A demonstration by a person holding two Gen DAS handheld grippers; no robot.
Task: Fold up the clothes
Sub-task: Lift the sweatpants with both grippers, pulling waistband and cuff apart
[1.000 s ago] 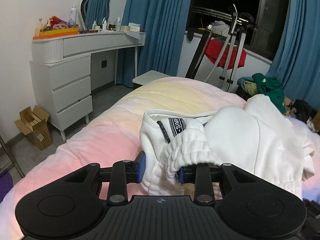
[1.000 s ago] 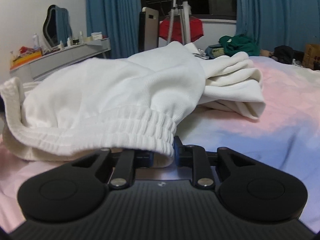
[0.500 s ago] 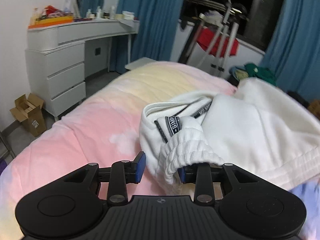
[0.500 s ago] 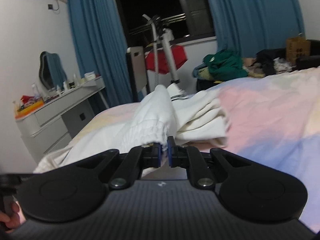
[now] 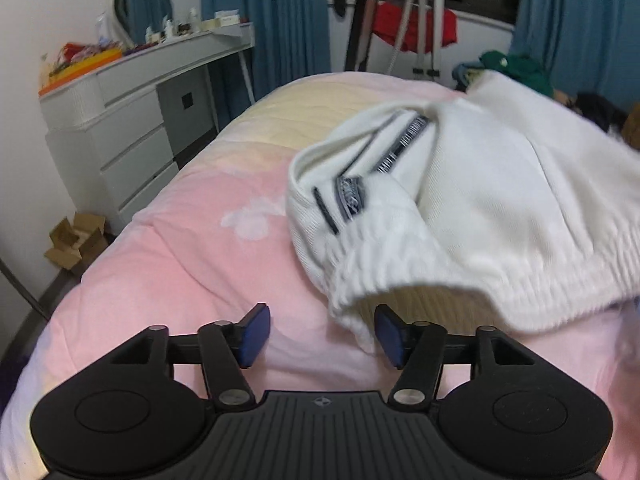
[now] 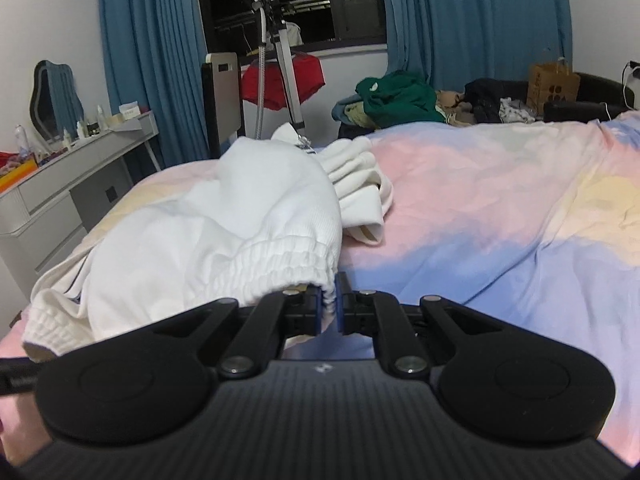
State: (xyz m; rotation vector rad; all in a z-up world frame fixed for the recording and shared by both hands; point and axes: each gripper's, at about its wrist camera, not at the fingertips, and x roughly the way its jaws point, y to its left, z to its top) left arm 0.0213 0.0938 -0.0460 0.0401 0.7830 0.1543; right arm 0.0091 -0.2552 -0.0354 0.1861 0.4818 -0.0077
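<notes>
The left claw (image 5: pixel 320 334) stands wide, its right pad just beside the ribbed cuff of the white sweatshirt (image 5: pixel 480 200), holding nothing. The right claw (image 6: pixel 329 307) is pinched narrow on the sweatshirt's gathered hem. The garment lies heaped on the bed (image 6: pixel 500 220) near its left edge, by a white dresser (image 5: pixel 120 140).

The bed (image 5: pixel 168 264) is being viewed low and close from behind each claw, toward the curtained window (image 6: pixel 280 0). The white garment (image 5: pixel 500 208) and dresser (image 6: pixel 60 184) are being shared by both views.
</notes>
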